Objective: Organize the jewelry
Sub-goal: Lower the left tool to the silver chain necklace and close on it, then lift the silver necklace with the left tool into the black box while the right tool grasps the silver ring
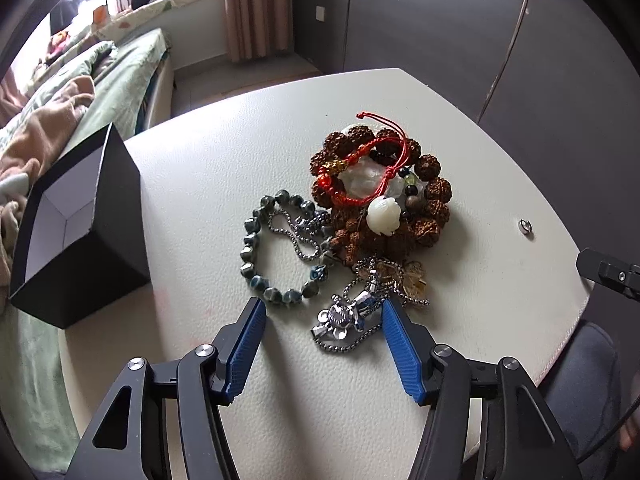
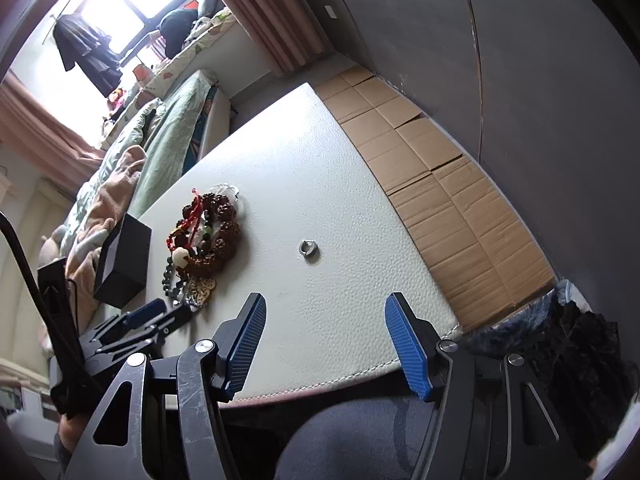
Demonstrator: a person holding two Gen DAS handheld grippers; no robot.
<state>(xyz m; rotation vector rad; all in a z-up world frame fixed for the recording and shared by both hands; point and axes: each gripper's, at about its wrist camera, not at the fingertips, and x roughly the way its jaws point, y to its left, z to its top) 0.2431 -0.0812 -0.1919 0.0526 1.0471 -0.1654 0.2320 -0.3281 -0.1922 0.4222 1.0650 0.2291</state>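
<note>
A pile of jewelry lies on the white table (image 1: 192,184): a brown seed-bead bracelet (image 1: 434,188), a red cord bracelet (image 1: 340,192), a white carved flower (image 1: 383,215), a grey-blue bead bracelet (image 1: 250,248) and a steel chain with a silver pendant (image 1: 340,318). My left gripper (image 1: 323,308) is open, low over the table, its fingers on either side of the pendant. A small silver ring (image 1: 525,225) lies apart at the right, also in the right wrist view (image 2: 308,247). An open black box (image 1: 80,236) stands at the left. My right gripper (image 2: 325,304) is open and empty above the table's near edge.
The pile (image 2: 204,232), the box (image 2: 124,264) and the left gripper (image 2: 152,316) show at the left of the right wrist view. A bed with green bedding (image 1: 120,68) lies beyond the table. Flattened cardboard (image 2: 448,192) covers the floor by the grey wardrobe.
</note>
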